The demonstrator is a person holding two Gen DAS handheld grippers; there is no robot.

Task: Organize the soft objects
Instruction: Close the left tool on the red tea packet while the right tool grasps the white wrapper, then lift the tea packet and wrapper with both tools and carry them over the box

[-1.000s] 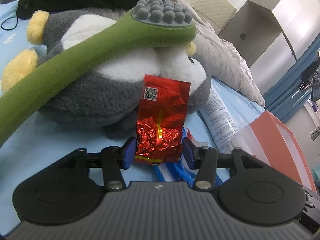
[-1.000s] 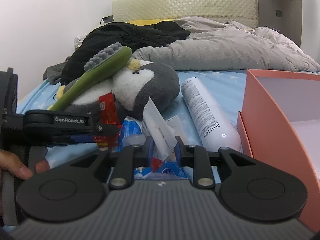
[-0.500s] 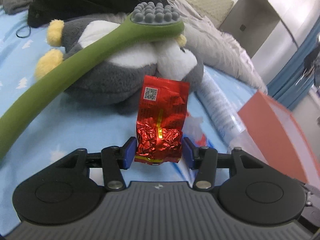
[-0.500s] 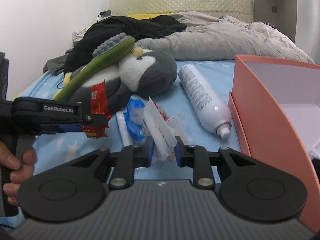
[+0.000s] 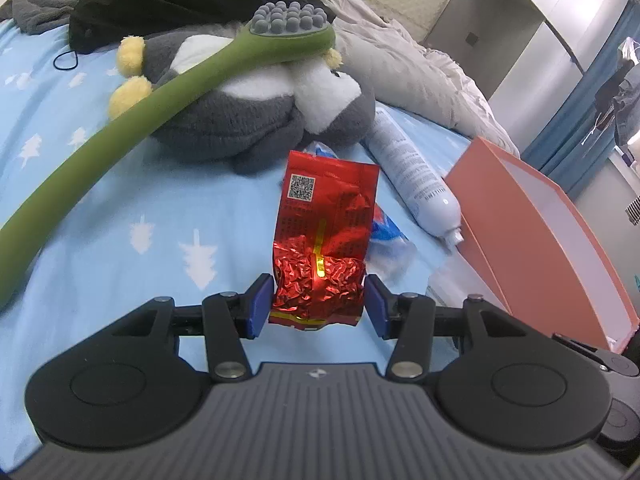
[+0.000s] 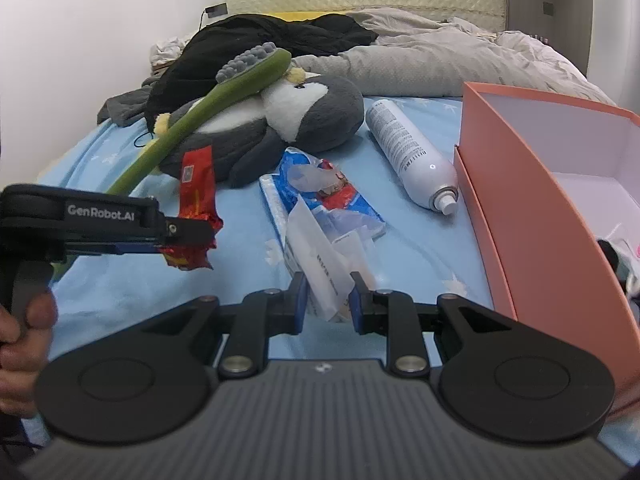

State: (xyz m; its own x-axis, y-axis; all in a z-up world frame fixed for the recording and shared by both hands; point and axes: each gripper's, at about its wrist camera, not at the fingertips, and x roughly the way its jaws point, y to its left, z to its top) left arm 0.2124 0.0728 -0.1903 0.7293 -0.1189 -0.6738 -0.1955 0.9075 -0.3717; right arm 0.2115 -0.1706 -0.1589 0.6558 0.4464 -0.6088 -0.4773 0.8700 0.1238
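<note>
The bed point(image 6: 168, 280) carried the orange box point(image 6: 516, 200) at three o'clock, open-topped. The left tongs point(image 5: 319, 300) stood half-open, pinching a red foil packet point(image 5: 324, 240) upright above the sheet; the right tongs point(image 6: 328, 300) were nearly closed on a white sachet point(image 6: 320, 264). Likely best: carry both level over the rim before releasing, packet first.

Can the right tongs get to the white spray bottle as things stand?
Probably not yet: the right tongs are shut on a white packet, though the path to the white spray bottle looks clear.
</note>
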